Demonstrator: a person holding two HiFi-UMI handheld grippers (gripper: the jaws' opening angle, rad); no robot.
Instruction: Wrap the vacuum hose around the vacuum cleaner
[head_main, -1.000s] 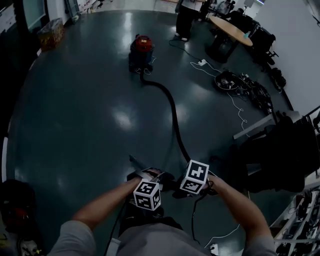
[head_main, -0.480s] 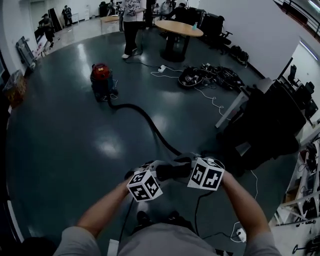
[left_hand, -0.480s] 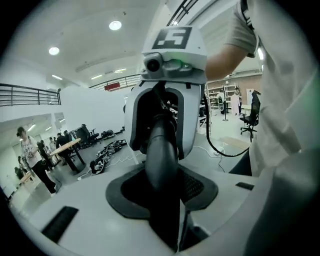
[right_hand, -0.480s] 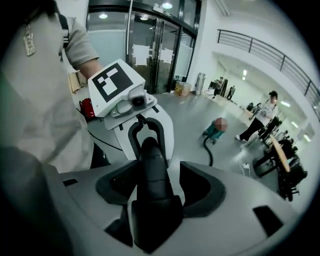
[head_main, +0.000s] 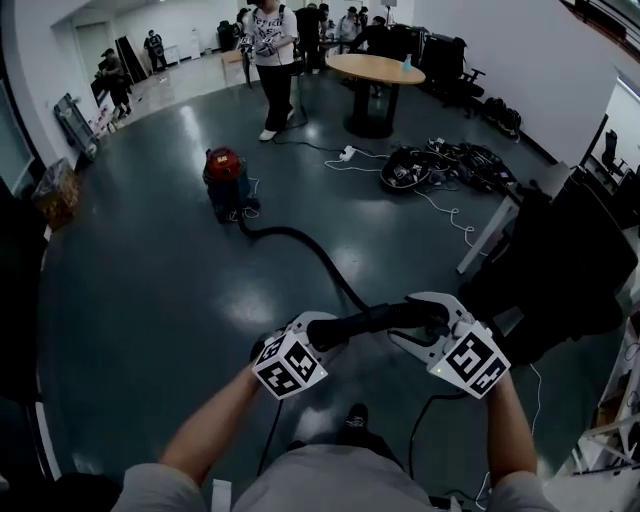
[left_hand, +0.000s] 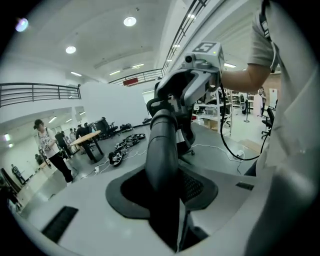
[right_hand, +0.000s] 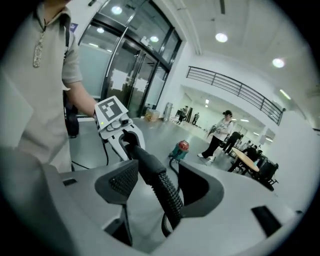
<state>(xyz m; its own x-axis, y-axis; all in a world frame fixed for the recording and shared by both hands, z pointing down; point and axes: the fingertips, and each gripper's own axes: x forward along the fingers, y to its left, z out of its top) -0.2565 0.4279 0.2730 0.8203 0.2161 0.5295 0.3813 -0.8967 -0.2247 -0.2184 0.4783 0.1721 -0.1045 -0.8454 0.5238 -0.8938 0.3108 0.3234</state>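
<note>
The vacuum cleaner, red-topped, stands on the dark floor far ahead and also shows small in the right gripper view. Its black hose snakes back across the floor and rises to my hands. My left gripper is shut on the smooth stiff end of the hose. My right gripper sits further right on the same stretch; its jaws have just been opening. The ribbed hose lies loose between them, with a gap at each pad.
A person stands beyond the vacuum, near a round wooden table. A heap of cables and a power strip lie at the right. A dark bulky chair stands close on my right.
Both grippers have risen with the hose end. The right gripper has slid rightward away from the left one, turned, and spread its jaws. The view has lifted, showing more of the room.
</note>
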